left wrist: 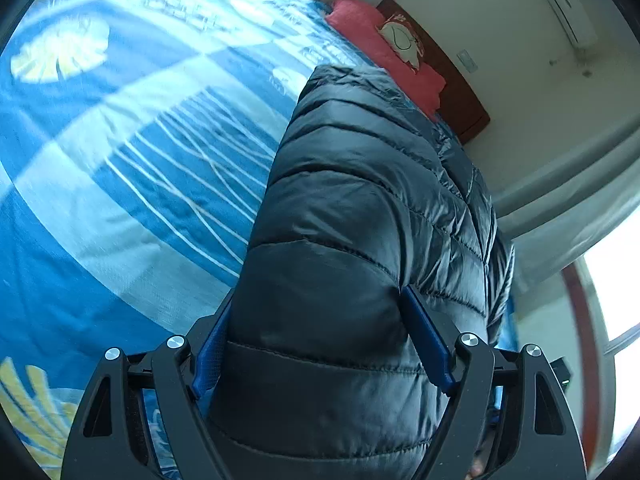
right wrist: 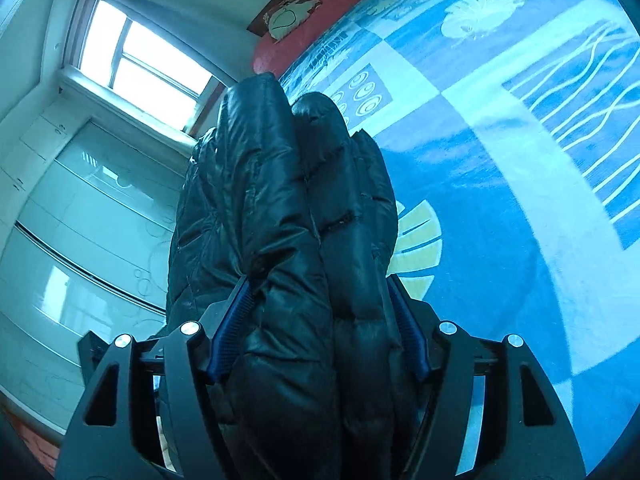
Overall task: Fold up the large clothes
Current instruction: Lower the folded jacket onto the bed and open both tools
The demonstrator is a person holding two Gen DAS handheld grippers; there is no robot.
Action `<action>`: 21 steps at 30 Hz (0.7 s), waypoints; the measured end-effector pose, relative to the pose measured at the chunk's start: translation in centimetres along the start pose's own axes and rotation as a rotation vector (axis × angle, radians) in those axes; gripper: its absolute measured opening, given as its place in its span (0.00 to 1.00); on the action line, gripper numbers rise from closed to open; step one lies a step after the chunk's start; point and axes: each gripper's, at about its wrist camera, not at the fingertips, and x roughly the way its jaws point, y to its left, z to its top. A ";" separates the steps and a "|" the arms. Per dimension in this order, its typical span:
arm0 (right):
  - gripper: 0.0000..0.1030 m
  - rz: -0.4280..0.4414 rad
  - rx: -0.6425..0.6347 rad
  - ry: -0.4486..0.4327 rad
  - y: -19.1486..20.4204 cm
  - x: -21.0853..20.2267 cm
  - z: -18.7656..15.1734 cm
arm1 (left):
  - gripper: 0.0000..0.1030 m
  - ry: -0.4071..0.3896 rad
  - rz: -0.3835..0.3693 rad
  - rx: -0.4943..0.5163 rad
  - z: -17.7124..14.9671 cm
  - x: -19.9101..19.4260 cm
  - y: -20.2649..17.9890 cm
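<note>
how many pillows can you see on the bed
2. A red pillow lies at the head of the bed, against the dark headboard; a smaller pale pillow with a printed figure rests on it. The black puffer jacket may hide others.

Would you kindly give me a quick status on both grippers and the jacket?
Left gripper astride jacket, pads touching. Right gripper likewise on bunched folds. Jacket on bedspread. Nothing in the way.

The black puffer jacket point(left wrist: 352, 240) runs off the bottom edge in both wrist views, swallowing the left gripper point(left wrist: 316, 320)'s left pad and hiding the bedspread point(left wrist: 120, 160) beneath.
</note>
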 end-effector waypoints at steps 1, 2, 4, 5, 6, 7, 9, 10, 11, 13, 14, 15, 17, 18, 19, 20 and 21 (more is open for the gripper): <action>0.65 -0.016 -0.012 -0.004 0.3 -0.3 -0.1 | 0.76 -0.008 0.017 0.019 -0.1 -0.2 -0.3; 0.65 -0.032 -0.025 -0.010 0.6 -0.6 -0.1 | 0.76 -0.019 0.041 0.045 -0.1 -0.5 -0.7; 0.65 -0.057 -0.049 -0.021 1.3 -1.3 -0.3 | 0.76 -0.046 0.085 0.104 -0.2 -1.1 -1.5; 0.65 -0.067 -0.058 -0.025 1.5 -1.6 -0.4 | 0.76 -0.068 0.112 0.154 -0.3 -1.5 -2.2; 0.65 -0.079 -0.065 -0.029 1.7 -1.8 -0.5 | 0.76 -0.085 0.129 0.193 -0.4 -1.9 -2.7; 0.65 -0.100 -0.076 -0.035 2.1 -2.1 -0.6 | 0.76 -0.101 0.147 0.233 -0.6 -2.3 -3.3; 0.66 -0.136 -0.101 -0.044 2.8 -2.7 -1.0 | 0.76 -0.131 0.178 0.309 -0.9 -3.2 -4.5; 0.66 -0.162 -0.123 -0.056 3.4 -3.1 -1.3 | 0.76 -0.144 0.190 0.342 -1.2 -3.8 -5.1; 0.66 -0.175 -0.136 -0.062 3.7 -3.4 -1.4 | 0.76 -0.153 0.196 0.355 -1.3 -4.2 -5.3; 0.73 -0.215 -0.178 -0.078 4.9 -4.3 -2.0 | 0.76 -0.166 0.206 0.367 -1.6 -5.0 -5.8; 0.73 -0.228 -0.194 -0.083 5.3 -4.6 -2.2 | 0.76 -0.170 0.212 0.371 -1.8 -5.5 -5.9; 0.74 -0.252 -0.222 -0.090 6.0 -5.0 -2.6 | 0.76 -0.171 0.224 0.376 -2.0 -5.9 -6.0; 0.74 -0.290 -0.261 -0.100 7.1 -5.7 -3.3 | 0.76 -0.175 0.250 0.395 -2.4 -6.6 -6.3; 0.74 -0.320 -0.285 -0.106 7.8 -6.2 -3.8 | 0.76 -0.178 0.258 0.401 -2.7 -7.0 -6.4; 0.74 -0.341 -0.302 -0.111 8.3 -6.6 -4.3 | 0.76 -0.184 0.273 0.413 -3.1 -7.5 -6.6; 0.74 -0.355 -0.311 -0.116 8.7 -6.8 -4.5 | 0.76 -0.189 0.284 0.422 -3.5 -8.0 -6.7; 0.74 -0.368 -0.321 -0.121 9.1 -7.3 -4.9 | 0.76 -0.193 0.290 0.429 -3.8 -8.4 -6.8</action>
